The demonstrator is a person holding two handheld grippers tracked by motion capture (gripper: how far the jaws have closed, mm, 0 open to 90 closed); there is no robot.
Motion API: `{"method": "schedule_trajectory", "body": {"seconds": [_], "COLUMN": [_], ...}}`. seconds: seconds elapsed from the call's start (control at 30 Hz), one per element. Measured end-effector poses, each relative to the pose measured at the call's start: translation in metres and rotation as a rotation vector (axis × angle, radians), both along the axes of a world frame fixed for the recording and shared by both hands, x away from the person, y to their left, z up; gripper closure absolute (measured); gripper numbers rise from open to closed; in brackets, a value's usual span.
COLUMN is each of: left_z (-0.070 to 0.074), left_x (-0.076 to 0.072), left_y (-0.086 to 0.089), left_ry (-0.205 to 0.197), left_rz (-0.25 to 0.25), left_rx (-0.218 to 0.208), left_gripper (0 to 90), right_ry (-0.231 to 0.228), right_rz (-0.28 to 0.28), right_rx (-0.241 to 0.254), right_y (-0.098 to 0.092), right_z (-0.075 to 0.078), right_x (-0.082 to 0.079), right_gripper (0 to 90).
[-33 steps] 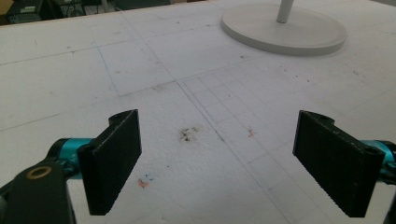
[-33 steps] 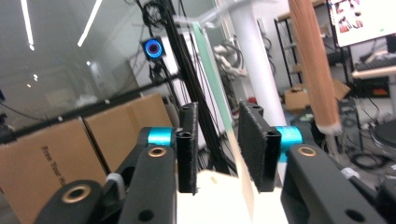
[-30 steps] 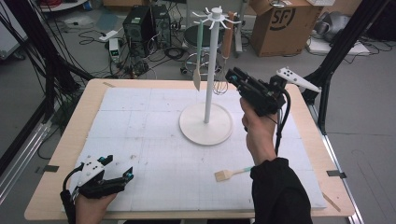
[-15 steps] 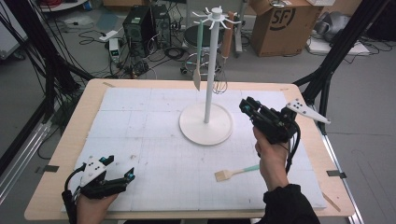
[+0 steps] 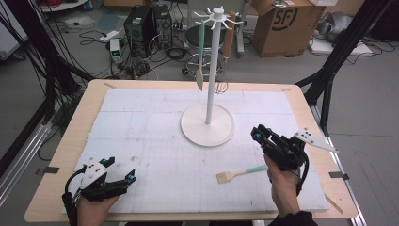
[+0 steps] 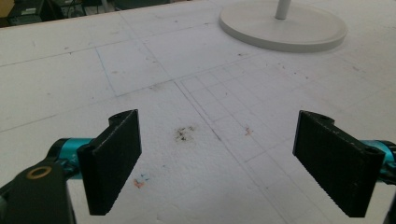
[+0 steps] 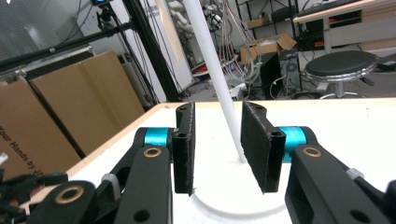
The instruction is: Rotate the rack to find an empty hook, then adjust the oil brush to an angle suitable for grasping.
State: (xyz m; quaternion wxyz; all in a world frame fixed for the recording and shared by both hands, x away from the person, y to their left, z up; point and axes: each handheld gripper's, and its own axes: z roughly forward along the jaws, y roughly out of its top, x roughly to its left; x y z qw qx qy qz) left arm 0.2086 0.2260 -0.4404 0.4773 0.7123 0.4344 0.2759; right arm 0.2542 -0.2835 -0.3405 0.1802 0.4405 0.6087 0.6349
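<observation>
A white utensil stand (image 5: 207,126) with a round base and a tall pole stands at the middle back of the mat. From its top hooks hang a green-handled spatula (image 5: 201,52) and a brown-handled whisk (image 5: 226,47). A brush (image 5: 241,173) with a teal handle lies flat on the mat, in front of the base and to its right. My right gripper (image 5: 259,135) is low, right of the base and just behind the brush handle. Its jaws are open and nothing is between them. In the right gripper view (image 7: 215,126) the pole (image 7: 210,60) rises beyond the jaws. My left gripper (image 5: 121,169) rests at the front left, open and holding nothing (image 6: 219,135).
The white mat (image 5: 141,136) covers a wooden table (image 5: 75,141). On the floor behind it are a cardboard box (image 5: 287,23), a stool (image 5: 200,35), a computer tower (image 5: 141,21) and cables. Black frame legs (image 5: 329,75) stand at the right.
The right hand has come down and toward the front right, from up beside the stand's pole to low over the mat near the brush. The left hand stays put.
</observation>
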Motion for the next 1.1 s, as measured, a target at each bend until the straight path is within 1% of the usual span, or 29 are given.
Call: {"method": "schedule_trajectory", "body": {"seconds": [0.07,0.13,0.43,0.6,0.8,0.87,0.9,0.93,0.97,1.03,1.07,1.1], "left_z": [0.000,0.000,-0.001,0.000,-0.001,-0.001,-0.001,-0.001,0.000,0.000,0.000,0.000], "left_x": [0.000,0.000,0.001,0.000,0.001,0.001,0.001,0.001,0.001,0.000,0.000,0.000], "left_y": [0.000,-0.001,-0.001,-0.001,-0.003,-0.003,-0.002,-0.002,-0.002,-0.003,-0.003,-0.004], "left_ry": [0.000,0.000,0.002,0.001,0.002,0.003,0.002,0.001,0.001,-0.001,0.002,0.000], "left_rz": [-0.001,-0.005,-0.001,-0.002,-0.007,-0.004,-0.004,-0.005,-0.003,-0.005,-0.007,-0.008], "left_rx": [0.001,0.005,0.003,0.005,0.006,0.005,0.008,0.007,0.007,0.007,0.011,0.009], "left_gripper": [15.9,15.9,15.9,15.9,15.9,15.9,15.9,15.9,15.9,15.9,15.9,15.9], "right_ry": [0.007,0.020,0.066,0.092,0.140,0.145,0.154,0.166,0.176,0.205,0.219,0.224], "right_rz": [-0.001,-0.009,-0.019,-0.036,-0.070,-0.085,-0.086,-0.090,-0.102,-0.105,-0.112,-0.115], "right_rx": [-0.014,-0.046,-0.073,-0.077,-0.068,-0.078,-0.067,-0.067,-0.084,-0.068,-0.078,-0.084], "right_y": [-0.003,-0.005,-0.020,-0.029,-0.043,-0.047,-0.050,-0.052,-0.054,-0.058,-0.060,-0.062], "right_z": [-0.003,-0.007,-0.026,-0.037,-0.052,-0.058,-0.061,-0.065,-0.068,-0.075,-0.077,-0.079], "right_x": [-0.006,-0.011,-0.028,-0.035,-0.043,-0.047,-0.048,-0.050,-0.050,-0.051,-0.052,-0.053], "right_gripper": [64.3,63.2,62.9,62.8,62.2,62.1,62.0,62.0,62.0,62.5,63.9,65.2]}}
